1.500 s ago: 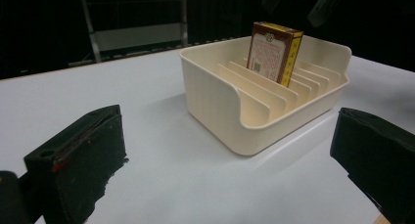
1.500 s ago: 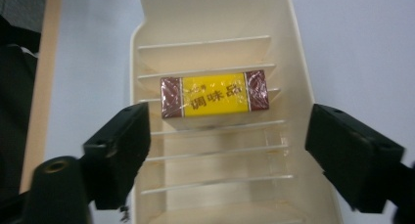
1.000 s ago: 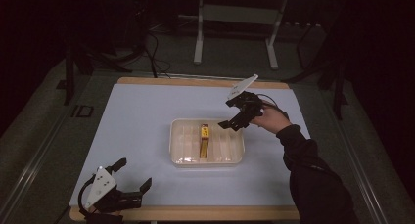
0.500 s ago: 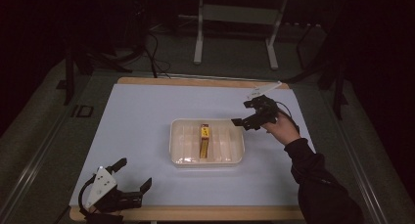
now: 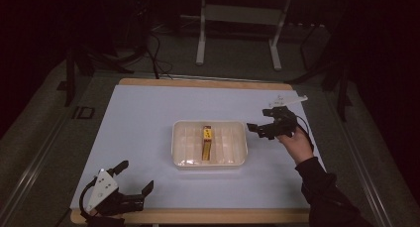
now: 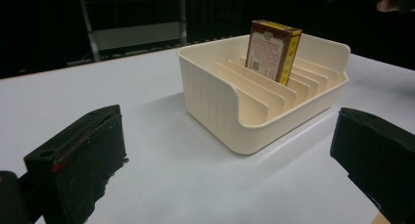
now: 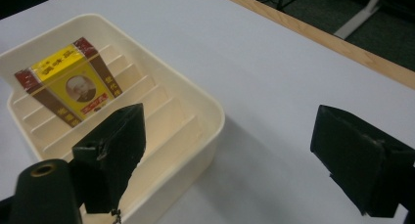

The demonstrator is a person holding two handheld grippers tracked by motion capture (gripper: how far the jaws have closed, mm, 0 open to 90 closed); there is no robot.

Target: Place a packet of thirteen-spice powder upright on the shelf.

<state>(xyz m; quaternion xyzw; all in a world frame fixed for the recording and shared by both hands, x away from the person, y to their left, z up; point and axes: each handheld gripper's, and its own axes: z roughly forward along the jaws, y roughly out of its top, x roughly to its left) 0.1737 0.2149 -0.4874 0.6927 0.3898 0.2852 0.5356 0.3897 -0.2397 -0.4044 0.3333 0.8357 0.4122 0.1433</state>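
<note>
A cream slotted tray (image 5: 242,148) stands mid-table, with a yellow and brown box (image 5: 206,140) upright in one of its middle slots. A hand holds my right gripper (image 5: 260,119) just right of the tray, slightly above the table. Its jaws have just been closing a little but stand wide, with nothing between them. The right gripper view has the tray's corner (image 7: 208,117) and the box (image 7: 73,84) beyond my right gripper (image 7: 235,155). My left gripper (image 5: 134,176) lies open at the front left edge. Ahead of my left gripper (image 6: 230,155) sit the tray (image 6: 210,92) and box (image 6: 271,50).
A white mat (image 5: 148,118) covers the table, and a wooden edge (image 5: 198,82) runs along its far side. A metal stand (image 5: 237,19) and cables (image 5: 158,53) are on the floor beyond. The person's dark sleeve (image 5: 327,197) comes in at the bottom right.
The right gripper has moved rightward and a little down, away from the tray's far right corner. The left gripper has stayed put.
</note>
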